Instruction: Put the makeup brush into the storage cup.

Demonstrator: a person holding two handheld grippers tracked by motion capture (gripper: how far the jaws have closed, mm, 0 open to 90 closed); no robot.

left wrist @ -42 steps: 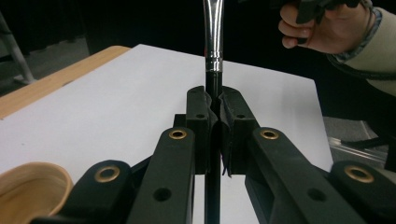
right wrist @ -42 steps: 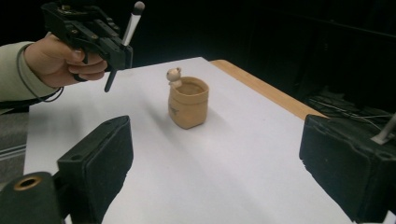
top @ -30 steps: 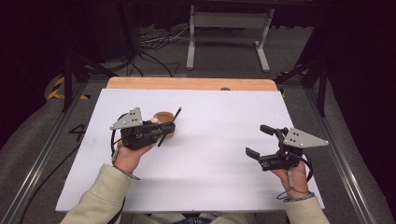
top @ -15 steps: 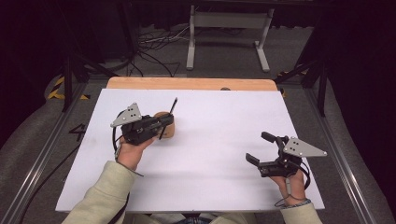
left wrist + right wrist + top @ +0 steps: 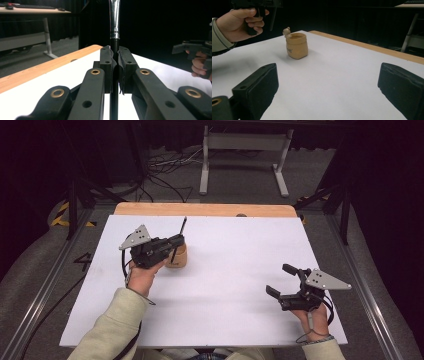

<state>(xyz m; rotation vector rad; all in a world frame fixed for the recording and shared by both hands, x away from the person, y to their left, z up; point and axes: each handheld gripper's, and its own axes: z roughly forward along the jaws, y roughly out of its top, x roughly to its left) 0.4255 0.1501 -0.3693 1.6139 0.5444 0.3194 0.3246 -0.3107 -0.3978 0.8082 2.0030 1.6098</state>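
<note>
Since before, our left gripper (image 5: 172, 246) lifts the brush (image 5: 114, 22) above the pot (image 5: 297, 46) — jaws pinching it; our right gripper (image 5: 285, 281) waits, jaws spread.

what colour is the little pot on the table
Tan, a light yellowish brown; the pot shows best in the right gripper view.

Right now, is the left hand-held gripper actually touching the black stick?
Touching. In the left gripper view the left hand-held gripper has both jaws pressed against the black stick, which runs up between them with no gap on either side.
</note>
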